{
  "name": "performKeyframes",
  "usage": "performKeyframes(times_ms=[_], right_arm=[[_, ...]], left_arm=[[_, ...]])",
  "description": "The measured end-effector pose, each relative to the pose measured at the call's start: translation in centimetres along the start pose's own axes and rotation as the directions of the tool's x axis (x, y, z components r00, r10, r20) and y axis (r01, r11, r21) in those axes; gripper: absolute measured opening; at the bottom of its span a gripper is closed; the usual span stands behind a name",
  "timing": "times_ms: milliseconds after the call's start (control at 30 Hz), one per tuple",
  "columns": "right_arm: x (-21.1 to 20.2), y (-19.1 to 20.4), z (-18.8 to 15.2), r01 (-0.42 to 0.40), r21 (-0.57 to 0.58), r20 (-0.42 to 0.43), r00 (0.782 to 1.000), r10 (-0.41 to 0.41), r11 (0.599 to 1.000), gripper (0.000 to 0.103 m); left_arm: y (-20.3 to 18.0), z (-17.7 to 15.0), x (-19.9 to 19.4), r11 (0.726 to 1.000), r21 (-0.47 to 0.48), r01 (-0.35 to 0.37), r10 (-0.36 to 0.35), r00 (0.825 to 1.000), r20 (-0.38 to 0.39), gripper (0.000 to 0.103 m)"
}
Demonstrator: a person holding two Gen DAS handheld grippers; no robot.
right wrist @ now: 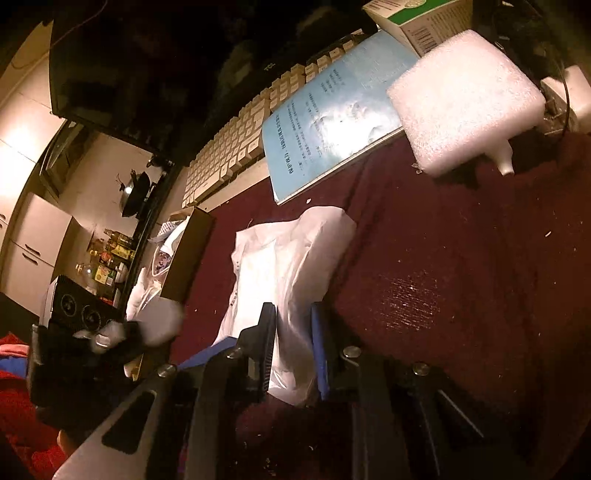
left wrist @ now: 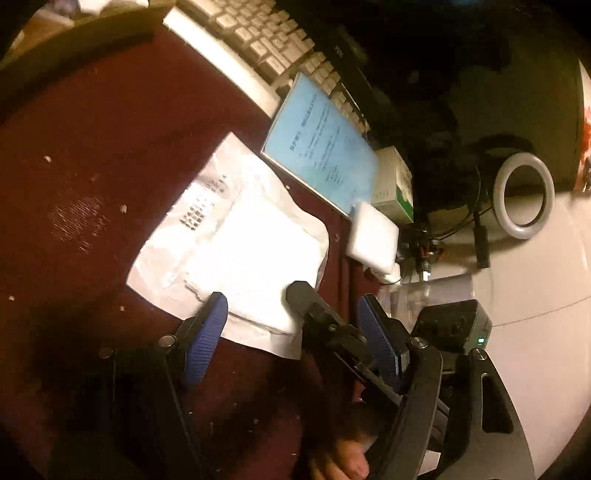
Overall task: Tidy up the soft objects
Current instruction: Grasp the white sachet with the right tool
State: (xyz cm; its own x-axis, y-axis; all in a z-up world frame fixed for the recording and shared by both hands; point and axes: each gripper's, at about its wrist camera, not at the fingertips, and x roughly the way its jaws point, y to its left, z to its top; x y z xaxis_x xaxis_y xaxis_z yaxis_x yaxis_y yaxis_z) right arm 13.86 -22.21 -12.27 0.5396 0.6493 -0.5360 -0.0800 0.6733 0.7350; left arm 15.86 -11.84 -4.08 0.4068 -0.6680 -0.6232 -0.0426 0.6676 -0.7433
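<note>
Left wrist view, left to right:

- Maroon-covered table (left wrist: 110, 129), crumbs scattered, worn patch toward the left.
- White pouch (left wrist: 229, 236), flat on the table at centre, printed text on its far-left part, folded white material inside. Just beside the booklet's near edge; cannot tell if touching.
- Left claw (left wrist: 291, 297) spread wide, holding nothing. Left blue pad over the pouch's near edge, right blue pad out past the pouch's right side.
- One black finger (left wrist: 299, 291) of the right claw between those pads, on the pouch's near-right corner.
- Keyboard (left wrist: 258, 33) along the far side, running diagonally.
- Blue booklet (left wrist: 321, 144) lying partly over the keyboard's right end, printed side up.
- Foam block (left wrist: 373, 236) at the booklet's near-right corner, right of the pouch and apart from it.
- Green-and-white box (left wrist: 395, 177) just behind the foam.
- Ring light (left wrist: 524, 195) far right, on a pale surface, cables beside it.

Right wrist view:

- Right claw (right wrist: 291, 306) nearly closed, pinching the pouch's near edge. Plastic bunched up between the two fingers, rest of the pouch trailing away toward the booklet.
- Foam block upper right, well apart from the claw.
- Left of the claw, a blurred black device with lenses. White blur next to it, not identifiable.
</note>
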Motion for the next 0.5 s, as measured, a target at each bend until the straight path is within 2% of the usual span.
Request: performKeyframes(times_ms=[33, 67, 133, 200, 233, 267, 300, 333, 433, 500], right_arm=[[0.0, -0.1, 0.0, -0.005, 0.005, -0.001, 1.0, 0.005, 1.0, 0.018], [0.0, -0.2, 0.1, -0.012, 0.014, -0.003, 1.0, 0.012, 1.0, 0.018], [-0.1, -0.6, 0.1, -0.03, 0.043, -0.003, 1.0, 0.03, 0.999, 0.018], [-0.1, -0.7, 0.0, -0.034, 0.06, -0.001, 0.999, 0.034, 0.998, 0.019], [-0.1, -0.6, 0.1, -0.027, 0.071, -0.004, 1.0, 0.027, 0.997, 0.019], [0.0, -0.4, 0.2, -0.013, 0.083, -0.01, 1.0, 0.014, 0.996, 0.019], [0.1, 0.0, 0.3, 0.0, 0.078, -0.014, 1.0, 0.001, 0.997, 0.022], [0.2, 0.4, 0.4, 0.007, 0.06, -0.015, 1.0, -0.006, 0.998, 0.028], [0.5, 1.5, 0.7, 0.045, 0.033, -0.023, 0.999, -0.045, 0.998, 0.037], [0.7, 2.1, 0.6, 0.047, 0.005, -0.01, 0.999, -0.047, 0.999, 0.046]], left_arm=[[-0.2, 0.1, -0.4, 1.0, 0.019, -0.01, 0.009, 1.0, 0.018, 0.073], [-0.4, 0.4, -1.5, 0.998, 0.047, -0.038, 0.035, 0.997, 0.069, 0.073], [-0.3, 1.6, -4.0, 0.99, 0.063, -0.129, 0.115, 0.975, 0.188, 0.073], [0.2, 2.8, -4.3, 0.978, 0.071, -0.196, 0.177, 0.961, 0.211, 0.073], [1.0, 3.4, -3.6, 0.977, 0.042, -0.208, 0.198, 0.965, 0.171, 0.073], [1.5, 3.5, -3.0, 0.983, 0.016, -0.185, 0.181, 0.974, 0.133, 0.073], [2.1, 3.5, -2.0, 0.992, -0.007, -0.123, 0.123, 0.99, 0.064, 0.073], [2.2, 3.1, -1.2, 0.997, 0.004, -0.075, 0.075, 0.997, 0.03, 0.07], [1.5, 2.8, -1.0, 0.995, 0.055, -0.083, 0.08, 0.996, 0.043, 0.07], [2.2, 3.1, -0.7, 1.0, 0.011, -0.015, 0.015, 1.0, 0.012, 0.07]])
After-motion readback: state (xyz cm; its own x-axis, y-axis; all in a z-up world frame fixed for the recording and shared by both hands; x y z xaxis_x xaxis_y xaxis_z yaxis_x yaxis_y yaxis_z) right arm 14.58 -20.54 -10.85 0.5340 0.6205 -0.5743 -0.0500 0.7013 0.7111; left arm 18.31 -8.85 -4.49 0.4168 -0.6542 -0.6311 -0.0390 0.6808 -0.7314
